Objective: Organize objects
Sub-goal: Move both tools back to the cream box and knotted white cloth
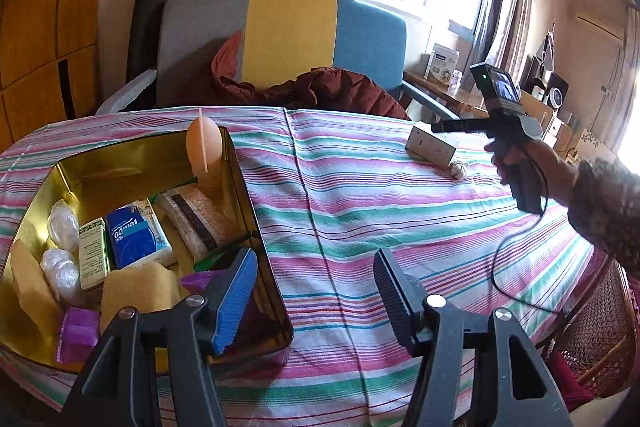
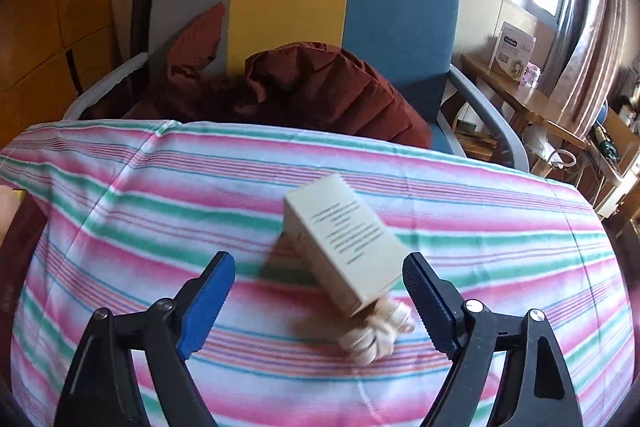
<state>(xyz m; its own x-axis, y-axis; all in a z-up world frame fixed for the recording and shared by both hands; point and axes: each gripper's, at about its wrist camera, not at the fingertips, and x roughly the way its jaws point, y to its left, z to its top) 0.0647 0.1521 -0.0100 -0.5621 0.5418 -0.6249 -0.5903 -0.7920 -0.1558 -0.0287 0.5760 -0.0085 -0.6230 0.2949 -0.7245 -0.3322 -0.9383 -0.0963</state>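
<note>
Right gripper (image 2: pixel 316 301) jaws spread wide, empty, lined up on the white box (image 2: pixel 344 243) lying on the striped cloth (image 2: pixel 120 227), touching a cream bundle (image 2: pixel 378 331), possibly cord. Left gripper (image 1: pixel 316 301) open beside the tin (image 1: pixel 264 251). Step: approach; next, straddle box, close.

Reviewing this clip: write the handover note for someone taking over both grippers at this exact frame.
Left gripper: open, empty, hovering at the near right edge of the gold tin.
Right gripper: open, empty, lined up on the white box.
Done: tissue pack, sponge, purple sachets and other small items lie in the tin.
Left: the white box and the cream cord bundle touching its near end are still out on the striped cloth.
</note>
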